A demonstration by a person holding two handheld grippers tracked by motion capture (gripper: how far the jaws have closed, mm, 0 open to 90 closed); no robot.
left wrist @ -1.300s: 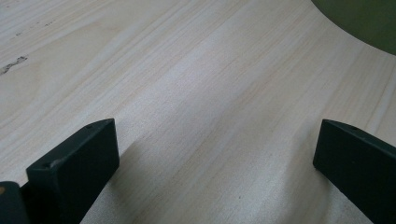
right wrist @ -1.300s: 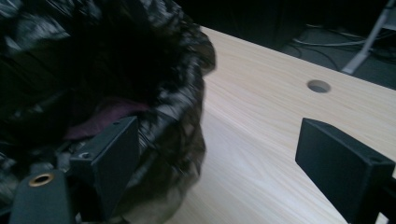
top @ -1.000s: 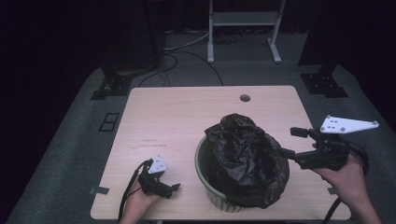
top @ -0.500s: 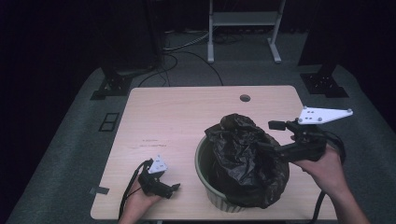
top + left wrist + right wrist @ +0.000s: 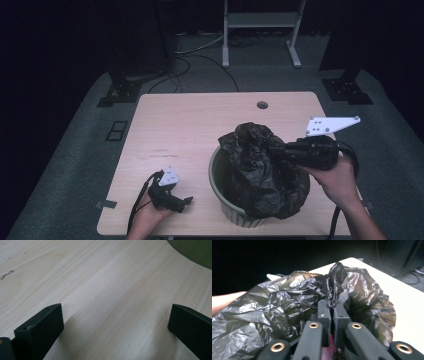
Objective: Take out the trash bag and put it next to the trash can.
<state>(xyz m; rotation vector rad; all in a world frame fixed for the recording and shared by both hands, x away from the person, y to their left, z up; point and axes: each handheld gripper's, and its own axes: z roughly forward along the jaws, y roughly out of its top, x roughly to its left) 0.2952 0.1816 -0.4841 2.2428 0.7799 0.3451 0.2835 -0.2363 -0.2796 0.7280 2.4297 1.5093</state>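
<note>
A crumpled black bin bag sits in a pale green round bin at the table's front right, and part of it hangs over the right rim. My right gripper reaches in from the right at the top of the bag. Its jaws have just been closing. In the right gripper view they stand together with a fold of the black bag pinched at the right gripper tips. My left gripper rests low at the front left of the bin. It is wide open over bare wood, with the green bin wall ahead.
The light wooden table has a small round hole near its far edge. A metal stand and cables lie on the dark floor behind. A person's forearm shows beyond the bag.
My right gripper moved left from beside the bin onto the top of the bag, and its jaws went from wide open to shut on the plastic. The left gripper stayed put.
</note>
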